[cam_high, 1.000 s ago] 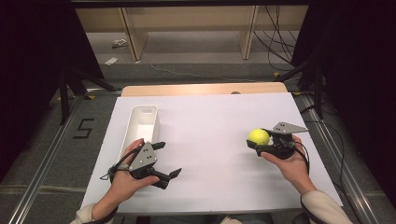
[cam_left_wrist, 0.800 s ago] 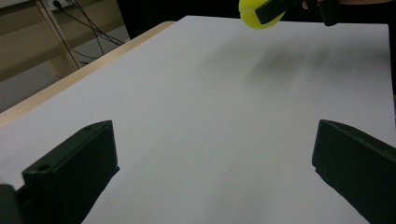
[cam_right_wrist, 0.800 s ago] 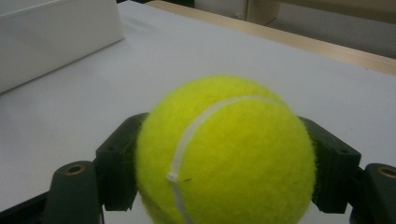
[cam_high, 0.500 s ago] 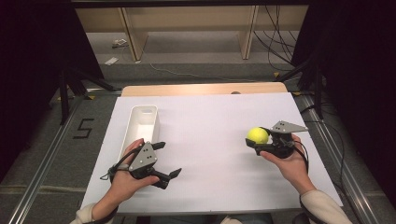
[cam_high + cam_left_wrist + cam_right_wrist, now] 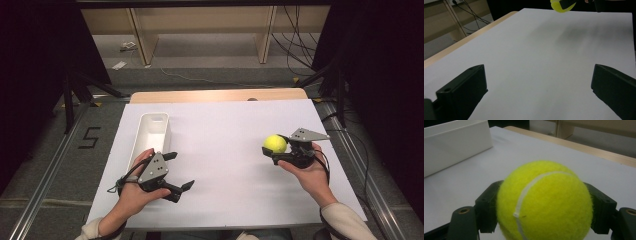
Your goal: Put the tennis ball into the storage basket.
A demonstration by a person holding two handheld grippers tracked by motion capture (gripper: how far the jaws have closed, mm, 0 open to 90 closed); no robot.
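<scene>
A yellow tennis ball [image 5: 274, 144] is clamped between the jaws of my right gripper [image 5: 274, 148], held a little above the white table at the right. The right gripper view has the ball [image 5: 544, 202] close up, with a black jaw pressed on each side. Over at the front left, my left gripper [image 5: 179, 171] is open with nothing between its wide-spread jaws. The left gripper view looks across the bare table surface to the ball [image 5: 560, 5] at the top edge. A white oblong bin [image 5: 150, 137] lies just beyond the left hand.
The white sheet [image 5: 225, 150] covers most of a wooden table [image 5: 215, 95]. Beyond it lie grey floor, wooden shelf legs [image 5: 140, 40] and loose cables. Metal rails run along both sides of the table. In the right gripper view the bin [image 5: 454, 145] shows at upper left.
The right gripper with the ball has shifted slightly left and lifted a little. The left hand and its gripper have stayed put.
</scene>
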